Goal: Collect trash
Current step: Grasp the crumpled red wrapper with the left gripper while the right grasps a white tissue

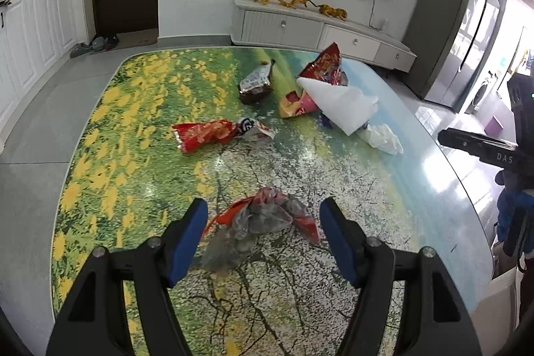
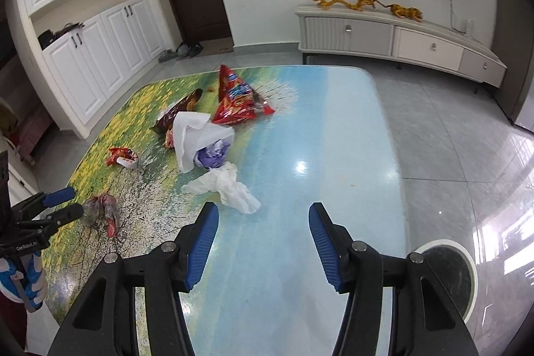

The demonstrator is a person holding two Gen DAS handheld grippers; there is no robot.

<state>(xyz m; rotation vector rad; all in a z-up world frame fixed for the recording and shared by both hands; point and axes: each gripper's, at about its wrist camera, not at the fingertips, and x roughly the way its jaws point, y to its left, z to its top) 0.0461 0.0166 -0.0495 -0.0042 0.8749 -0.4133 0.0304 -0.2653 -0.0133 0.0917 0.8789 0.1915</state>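
Observation:
Trash lies on a table (image 1: pixel 140 129) with a flower-field print. My left gripper (image 1: pixel 263 216) is open, its blue pads either side of a crumpled red and clear wrapper (image 1: pixel 267 216), which also shows in the right wrist view (image 2: pixel 101 211). Farther off lie a red snack wrapper (image 1: pixel 207 134), a brown packet (image 1: pixel 255 82), a red chip bag (image 1: pixel 325 65), white paper (image 1: pixel 337 102) and a crumpled tissue (image 1: pixel 383 137). My right gripper (image 2: pixel 263 216) is open and empty, just behind the tissue (image 2: pixel 230 186). The left gripper (image 2: pixel 63 204) shows at the left there.
A round bin (image 2: pixel 450 276) stands on the tiled floor right of the table (image 2: pixel 333 129). A TV cabinet (image 2: pixel 400 35) lines the far wall, white cupboards (image 2: pixel 86 55) the left wall. A fridge (image 1: pixel 460 32) stands far right.

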